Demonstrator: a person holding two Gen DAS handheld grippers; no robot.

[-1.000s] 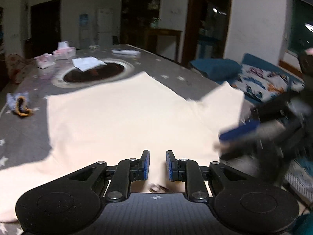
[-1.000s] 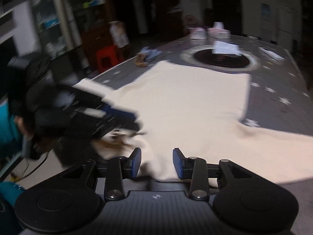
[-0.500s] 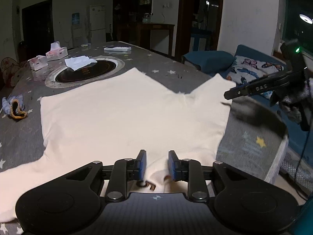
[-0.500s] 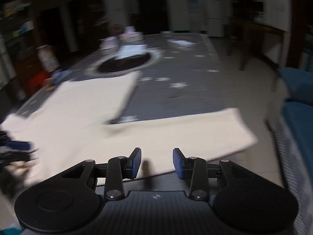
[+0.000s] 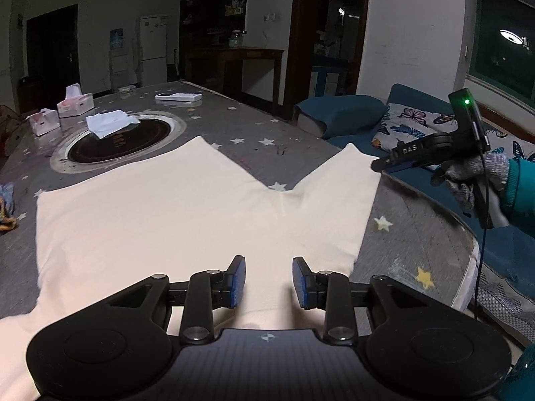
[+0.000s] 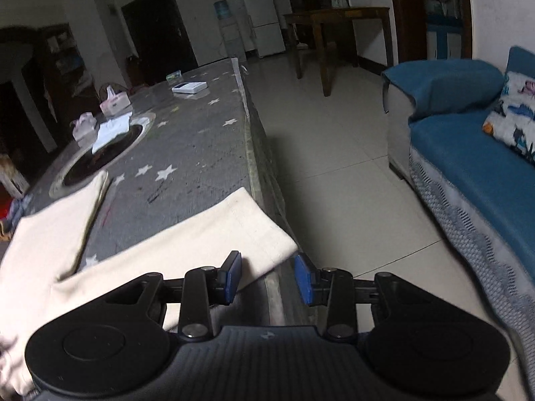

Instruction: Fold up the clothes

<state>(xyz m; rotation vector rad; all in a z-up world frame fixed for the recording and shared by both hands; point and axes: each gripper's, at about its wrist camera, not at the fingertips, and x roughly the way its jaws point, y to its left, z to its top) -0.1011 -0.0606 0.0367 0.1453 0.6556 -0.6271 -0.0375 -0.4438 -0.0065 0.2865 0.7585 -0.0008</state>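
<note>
Lying flat beneath both spread tools, left tool (image 5: 268, 282) and right tool (image 6: 269, 279), is the cream garment (image 5: 160, 220).

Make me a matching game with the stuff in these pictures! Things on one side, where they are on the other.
Things:
1. cream shirt
2. white tissue
3. butterfly pillow
4. pink tissue box

Places:
A. on the blue sofa
B. lying on the rim of the dark round plate in the table
C. spread flat under the open left claw
D. on the far table end, beyond the round plate

Pairs: 1-C, 2-B, 3-A, 4-D
</note>
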